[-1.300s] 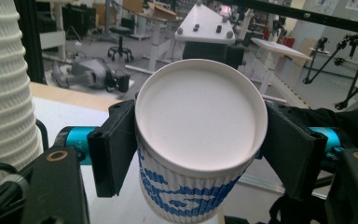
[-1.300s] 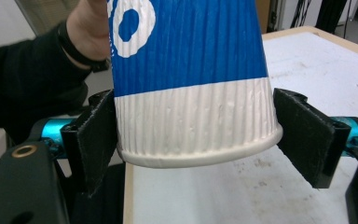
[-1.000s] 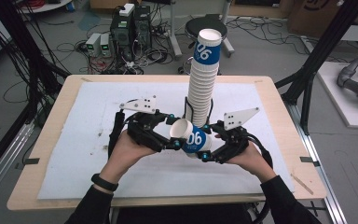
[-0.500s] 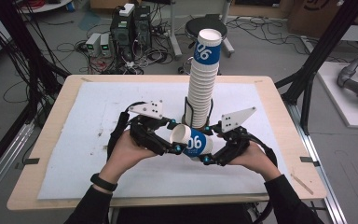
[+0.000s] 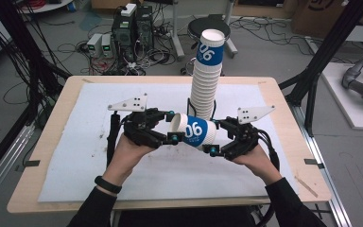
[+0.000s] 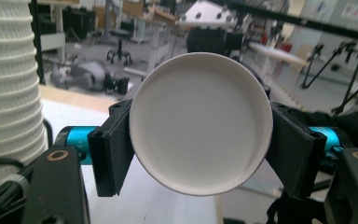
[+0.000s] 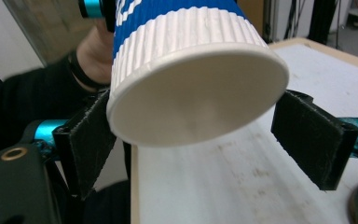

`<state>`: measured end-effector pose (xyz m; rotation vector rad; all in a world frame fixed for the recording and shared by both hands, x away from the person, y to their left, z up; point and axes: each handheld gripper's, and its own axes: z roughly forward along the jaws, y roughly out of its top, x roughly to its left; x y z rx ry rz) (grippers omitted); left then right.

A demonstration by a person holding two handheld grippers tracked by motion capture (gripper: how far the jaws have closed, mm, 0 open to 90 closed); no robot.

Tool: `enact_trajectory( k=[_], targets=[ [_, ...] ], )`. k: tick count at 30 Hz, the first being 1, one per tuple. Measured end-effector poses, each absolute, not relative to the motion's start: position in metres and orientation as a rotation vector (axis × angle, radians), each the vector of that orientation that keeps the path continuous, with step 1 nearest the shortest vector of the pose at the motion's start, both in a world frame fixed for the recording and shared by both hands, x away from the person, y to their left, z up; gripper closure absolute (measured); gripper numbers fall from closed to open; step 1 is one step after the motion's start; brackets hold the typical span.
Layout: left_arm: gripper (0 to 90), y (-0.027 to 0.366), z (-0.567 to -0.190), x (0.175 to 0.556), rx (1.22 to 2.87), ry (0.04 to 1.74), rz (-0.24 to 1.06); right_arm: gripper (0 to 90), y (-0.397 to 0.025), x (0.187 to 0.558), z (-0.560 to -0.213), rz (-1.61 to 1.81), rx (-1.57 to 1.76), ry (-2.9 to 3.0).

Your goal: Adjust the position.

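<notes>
Held sideways above the white mat, near the table's centre: a paper cup with a blue band, mouth towards 9 o'clock, base towards 3 o'clock. Clamped at the rim end by the left gripper, both black pads pressed against the cup's sides at 9 and 3 o'clock in the left gripper view; open mouth turned straight at that camera, white inside. At the base end, the right gripper, jaws spread apart either side of the cup's bottom; in the right gripper view one pad at 8 o'clock touching or nearly touching the ribbed wall, the other pad at 4 o'clock clearly off it, a gap between. Just behind the held cup, towards 12 o'clock: a tall stack of cups, upright on the table, topmost one with the same blue band. Same stack at the 9 o'clock edge of the left gripper view, ribbed and white. Left hand and right hand wrapped round the gripper handles, dark sleeves coming in from 6 o'clock.
</notes>
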<state>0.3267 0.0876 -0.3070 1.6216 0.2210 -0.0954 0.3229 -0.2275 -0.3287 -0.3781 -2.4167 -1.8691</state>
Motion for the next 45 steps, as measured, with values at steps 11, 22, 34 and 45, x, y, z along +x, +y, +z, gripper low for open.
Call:
enact_trajectory(
  k=[11,22,34,45],
  targets=[
    [30.0,0.083,-0.314,0.328,1.599,0.222,-0.126,17.2,-0.227,0.323,-0.33,-1.913,-0.367,-2.359],
    [22.5,0.081,-0.31,0.327,1.761,0.259,-0.122,18.0,-0.229,0.322,-0.328,-1.822,-0.335,-2.501],
    [19.8,0.072,-0.306,0.322,1.96,0.238,-0.083,18.3,-0.228,0.322,-0.325,-1.646,-0.301,-2.63],
    [29.7,0.069,-0.31,0.323,1.984,0.2,-0.103,17.2,-0.227,0.321,-0.324,-1.595,-0.274,-2.661]
  ],
)
